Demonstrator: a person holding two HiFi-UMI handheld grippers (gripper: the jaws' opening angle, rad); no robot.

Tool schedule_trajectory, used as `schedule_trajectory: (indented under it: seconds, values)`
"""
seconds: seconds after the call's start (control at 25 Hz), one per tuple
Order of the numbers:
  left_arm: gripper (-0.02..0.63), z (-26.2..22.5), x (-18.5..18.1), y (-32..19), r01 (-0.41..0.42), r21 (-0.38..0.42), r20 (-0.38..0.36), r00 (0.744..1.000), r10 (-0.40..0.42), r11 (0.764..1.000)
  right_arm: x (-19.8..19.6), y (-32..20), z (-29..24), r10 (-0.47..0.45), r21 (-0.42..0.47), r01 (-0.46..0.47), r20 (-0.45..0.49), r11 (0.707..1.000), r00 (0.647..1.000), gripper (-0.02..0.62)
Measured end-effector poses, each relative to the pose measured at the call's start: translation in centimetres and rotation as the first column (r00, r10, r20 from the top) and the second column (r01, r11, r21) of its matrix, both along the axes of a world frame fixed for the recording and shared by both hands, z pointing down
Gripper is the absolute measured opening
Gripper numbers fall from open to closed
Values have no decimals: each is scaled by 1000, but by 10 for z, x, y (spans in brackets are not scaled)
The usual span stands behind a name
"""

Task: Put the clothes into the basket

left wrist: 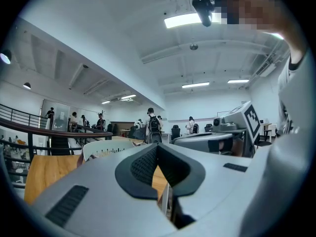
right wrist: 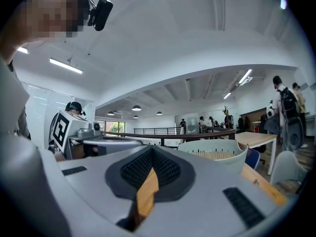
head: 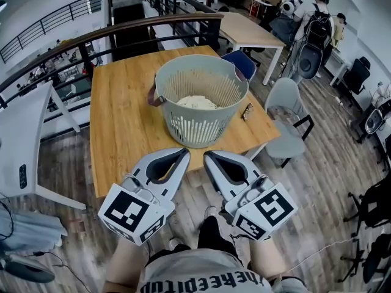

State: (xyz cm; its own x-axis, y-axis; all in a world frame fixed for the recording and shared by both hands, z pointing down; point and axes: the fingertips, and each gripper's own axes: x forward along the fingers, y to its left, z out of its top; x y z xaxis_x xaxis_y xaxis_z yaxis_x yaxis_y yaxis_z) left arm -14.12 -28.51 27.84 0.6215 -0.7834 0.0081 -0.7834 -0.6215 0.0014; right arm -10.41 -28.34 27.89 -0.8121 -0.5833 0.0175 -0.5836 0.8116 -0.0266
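grey-green basket (head: 198, 132), cream clothes (head: 197, 102)

Of the cream-coloured crumpled cloth (head: 197, 102) inside the grey-green slatted plastic basket (head: 201, 130), only the top is seen; the rest is hidden by the basket's wall. A brown curved piece (head: 153, 97) at the basket's left side is partly covered by the rim, and what it is cannot be told. A small dark object (head: 247, 112) on the square wooden table (head: 122, 115), just right of the basket, is too small to be identified. A blue chair (head: 243, 63) behind the basket is largely hidden by the table. In the gripper views, the basket's lower part is masked by the grey bodies of the left gripper (left wrist: 158, 154) and the right gripper (right wrist: 149, 157). The standing people (head: 317, 17) far behind the basket are too small to be described.
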Motion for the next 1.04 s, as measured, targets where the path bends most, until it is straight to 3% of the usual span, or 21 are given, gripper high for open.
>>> schedule_trajectory:
  seconds: [1.04]
  values:
    - [14, 3, -9, 5, -8, -5, -3, 1000, 8, 1000, -15, 6, 4, -7, 17, 8, -31, 1000, 1000, 9]
